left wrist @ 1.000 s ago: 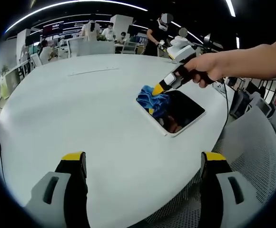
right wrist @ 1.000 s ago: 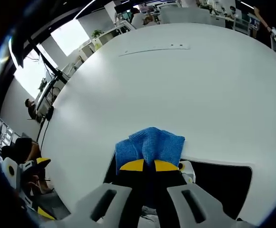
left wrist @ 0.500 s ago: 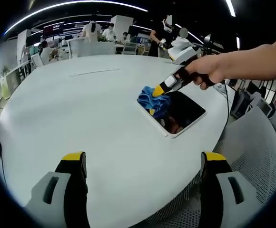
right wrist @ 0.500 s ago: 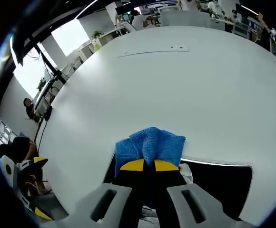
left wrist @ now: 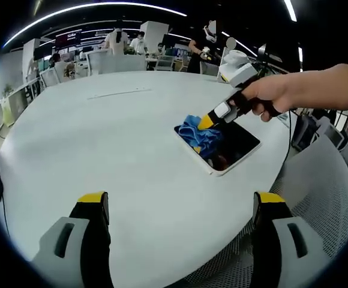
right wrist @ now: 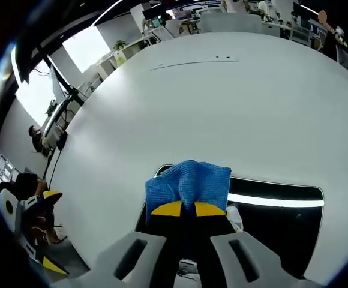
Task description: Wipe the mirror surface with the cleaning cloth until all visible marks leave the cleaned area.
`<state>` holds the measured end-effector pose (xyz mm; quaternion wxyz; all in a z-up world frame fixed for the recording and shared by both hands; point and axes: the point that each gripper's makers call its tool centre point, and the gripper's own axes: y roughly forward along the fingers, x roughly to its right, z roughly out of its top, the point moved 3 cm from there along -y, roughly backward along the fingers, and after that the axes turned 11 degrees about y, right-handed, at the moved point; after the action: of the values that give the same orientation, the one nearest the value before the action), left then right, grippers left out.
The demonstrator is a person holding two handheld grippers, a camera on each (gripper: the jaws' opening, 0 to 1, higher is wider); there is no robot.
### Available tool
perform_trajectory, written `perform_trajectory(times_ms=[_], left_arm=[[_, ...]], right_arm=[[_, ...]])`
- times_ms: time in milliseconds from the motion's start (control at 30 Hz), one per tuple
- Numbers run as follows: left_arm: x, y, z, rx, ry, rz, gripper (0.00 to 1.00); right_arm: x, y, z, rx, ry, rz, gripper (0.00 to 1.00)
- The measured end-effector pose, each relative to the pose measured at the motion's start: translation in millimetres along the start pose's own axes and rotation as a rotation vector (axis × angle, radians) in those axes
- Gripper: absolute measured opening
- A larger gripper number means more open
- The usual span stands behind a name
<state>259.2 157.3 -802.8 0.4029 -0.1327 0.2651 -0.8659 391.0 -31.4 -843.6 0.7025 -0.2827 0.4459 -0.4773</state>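
Right gripper [right wrist: 183, 209] pinched tight on the blue cloth [right wrist: 188, 182], pressing it on the near-left end of the mirror [right wrist: 282, 207] lying on the white table [left wrist: 102, 138]. Left gripper [left wrist: 180, 207] wide apart, holding nothing. Mid-wipe, I'd say — marks too small to judge.

Knitted cloth [right wrist: 189, 183], glossy mirror [right wrist: 276, 210]
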Motion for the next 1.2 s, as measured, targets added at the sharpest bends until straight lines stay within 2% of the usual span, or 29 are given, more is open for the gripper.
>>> perform_trajectory(times_ms=[600, 1200], left_arm=[[1.3, -1, 1.3, 0.004, 0.006, -0.001, 0.99], [0.4, -1, 1.1, 0.013, 0.002, 0.0, 0.99]], right_arm=[[-7, -18, -37.4, 0.005, 0.009, 0.028, 0.0], [-11, -29, -58.2, 0.01, 0.02, 0.039, 0.0]])
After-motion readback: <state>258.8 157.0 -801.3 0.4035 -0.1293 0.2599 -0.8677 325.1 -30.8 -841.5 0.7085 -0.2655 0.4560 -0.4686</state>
